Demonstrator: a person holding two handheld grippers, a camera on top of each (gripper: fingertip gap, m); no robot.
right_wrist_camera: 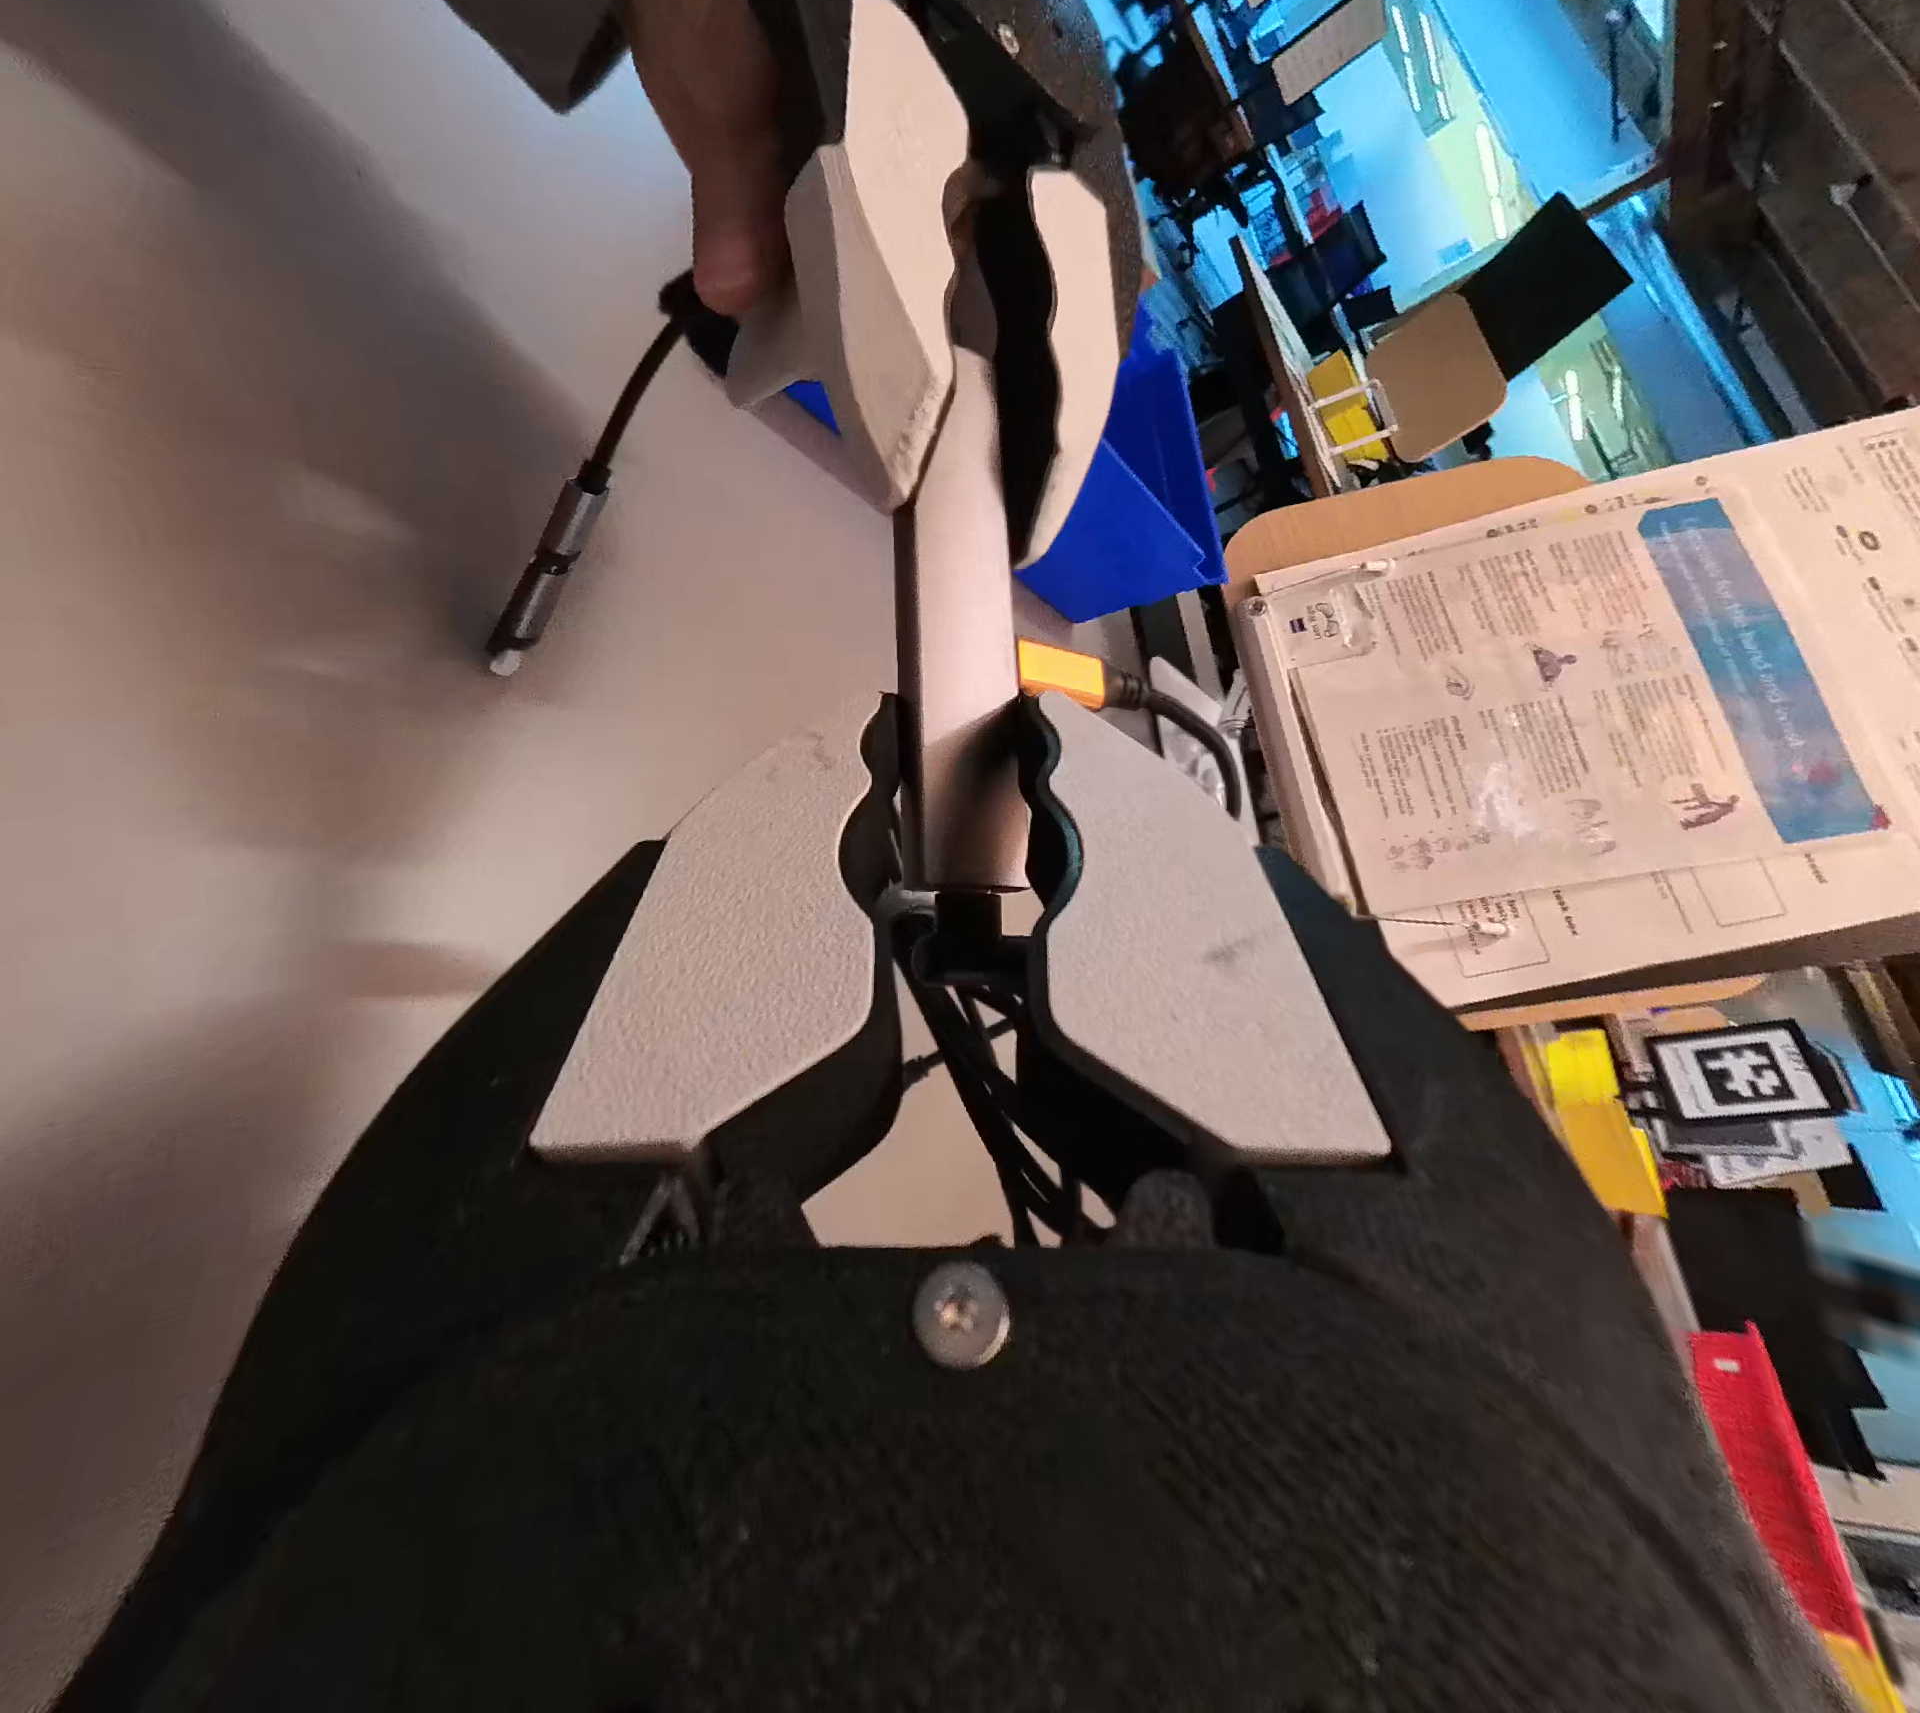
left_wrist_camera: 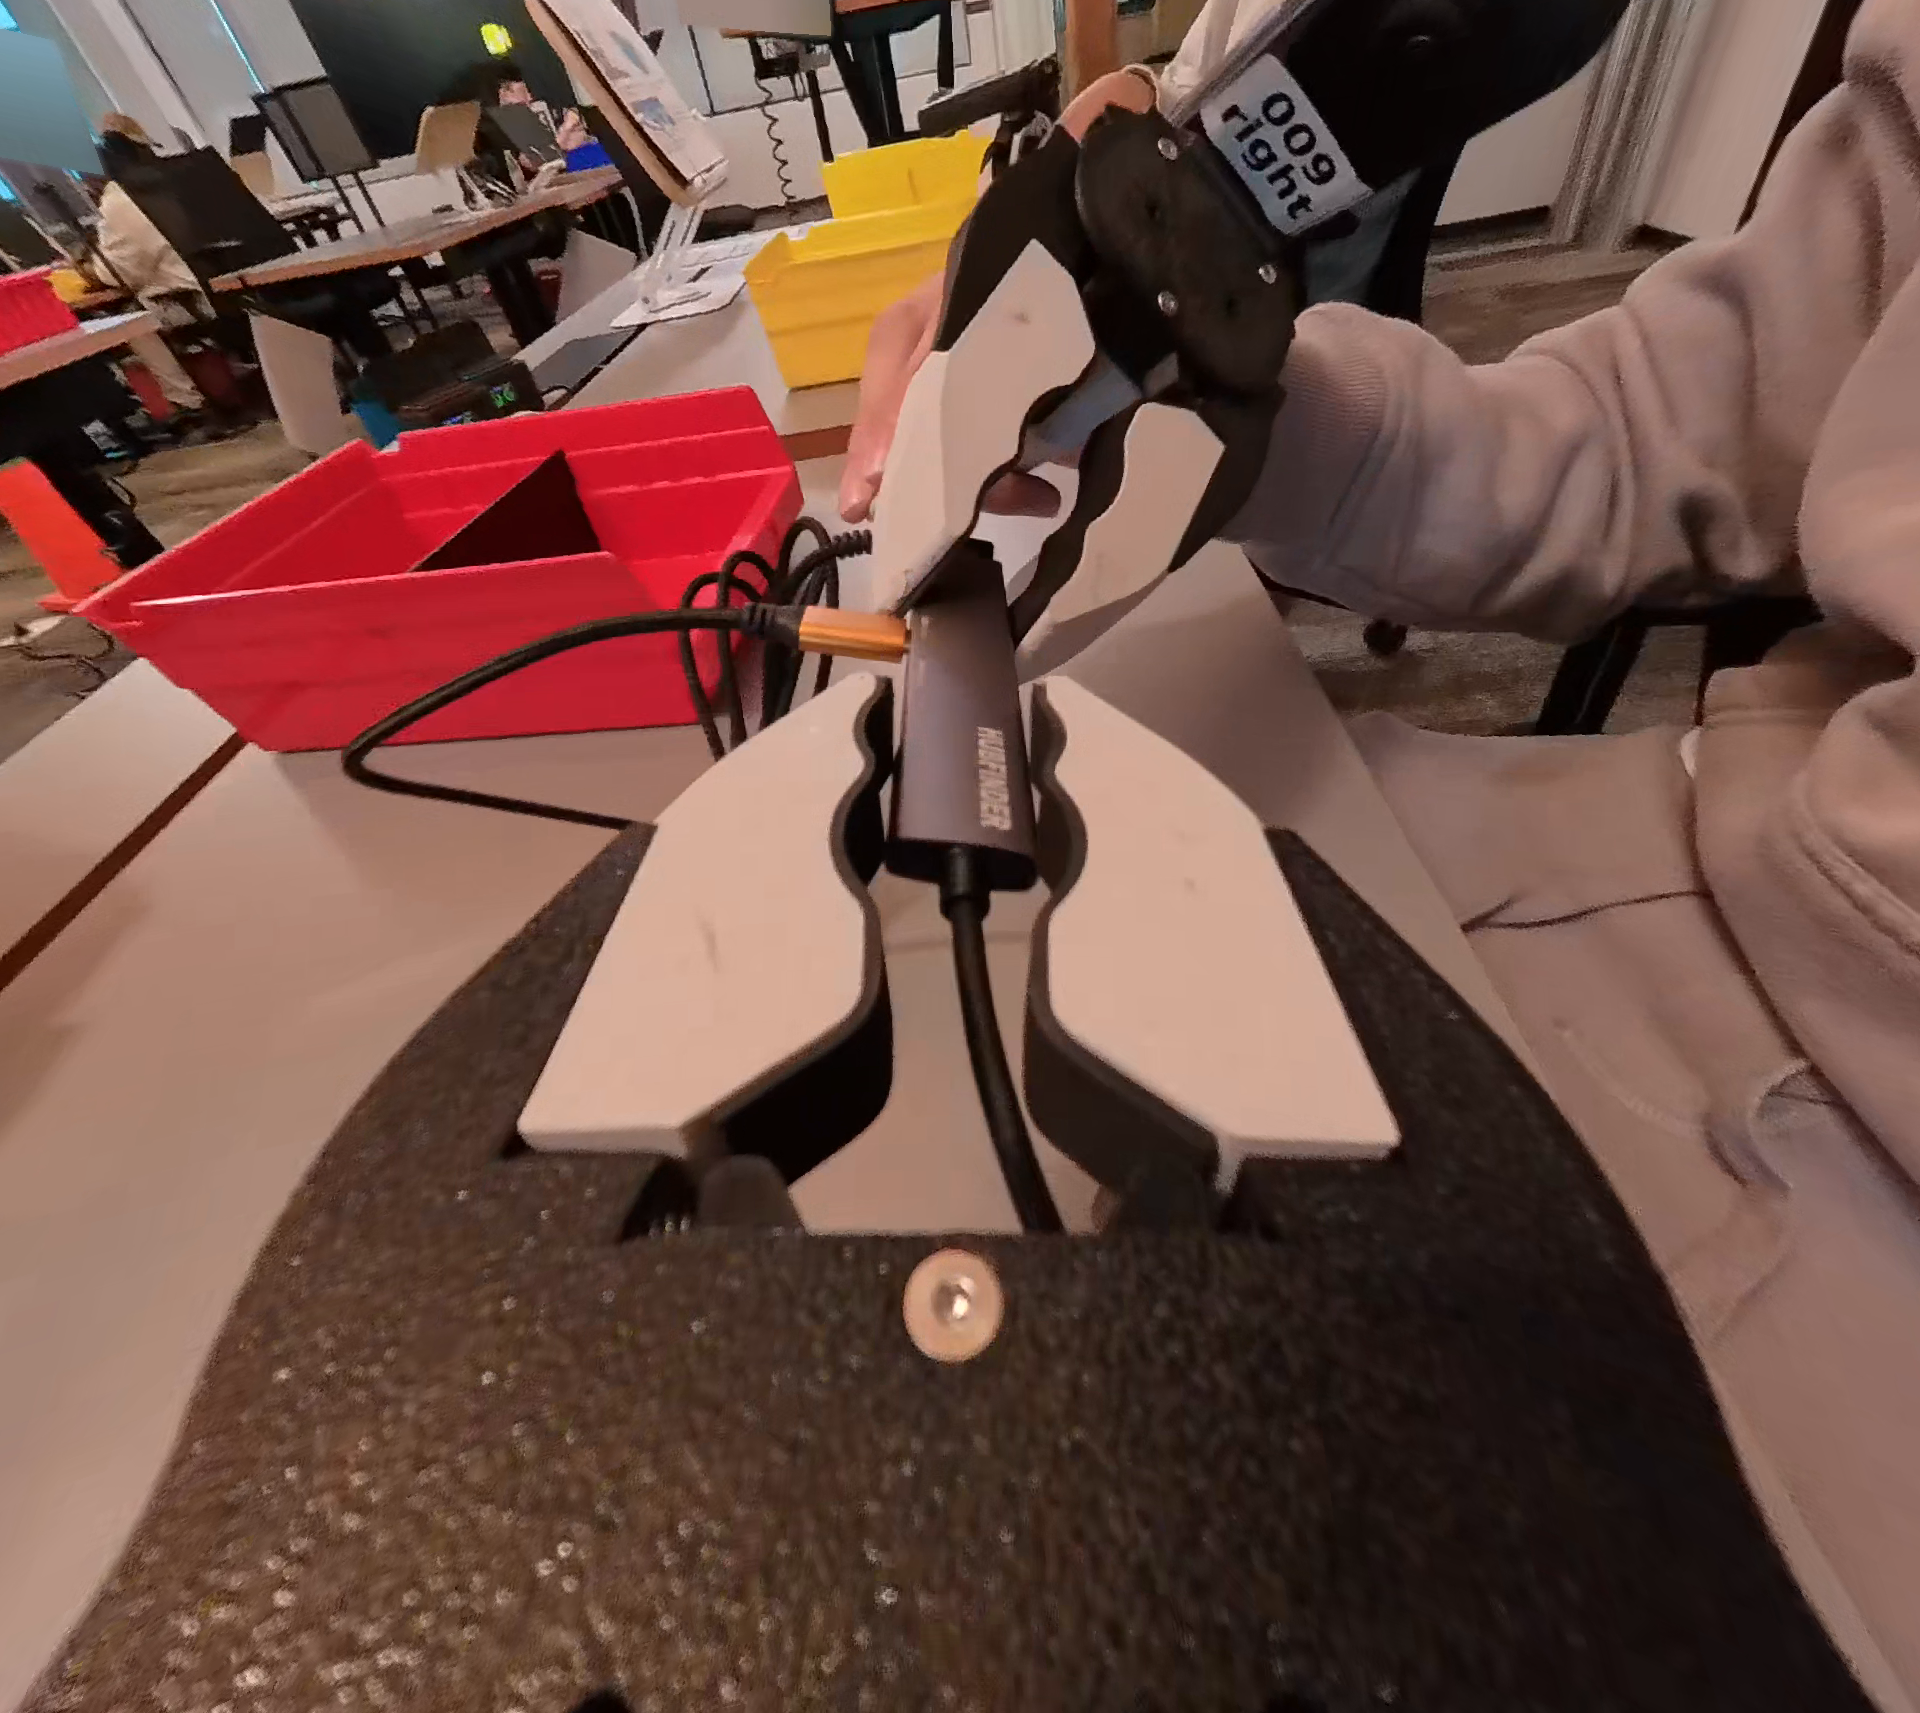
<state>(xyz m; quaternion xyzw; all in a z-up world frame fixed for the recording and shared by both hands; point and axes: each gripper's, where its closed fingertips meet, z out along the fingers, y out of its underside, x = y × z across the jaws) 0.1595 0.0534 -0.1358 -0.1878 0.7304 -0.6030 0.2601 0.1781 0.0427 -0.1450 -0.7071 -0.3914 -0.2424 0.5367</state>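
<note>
A dark grey USB hub (left_wrist_camera: 961, 759) is held between both grippers. My left gripper (left_wrist_camera: 956, 697) is shut on its near end, where the hub's black cable (left_wrist_camera: 982, 988) runs back between the fingers. My right gripper (left_wrist_camera: 966, 583) comes from the upper right and is shut on the far end. An orange plug (left_wrist_camera: 852, 633) on a black cord sits in the hub's left side. In the right wrist view, my right gripper (right_wrist_camera: 956, 718) grips the hub (right_wrist_camera: 956, 603), the left gripper (right_wrist_camera: 971, 510) holds the other end, and the orange plug (right_wrist_camera: 1060, 671) sticks out to the right.
A red bin (left_wrist_camera: 436, 614) stands on the table left of the hub, with yellow bins (left_wrist_camera: 852, 281) behind. The hub cable's grey connector (right_wrist_camera: 540, 572) hangs over the white table. A blue bin (right_wrist_camera: 1132, 500) and a board with a printed sheet (right_wrist_camera: 1579, 707) are on the right. My left and right fingertips are right by each other.
</note>
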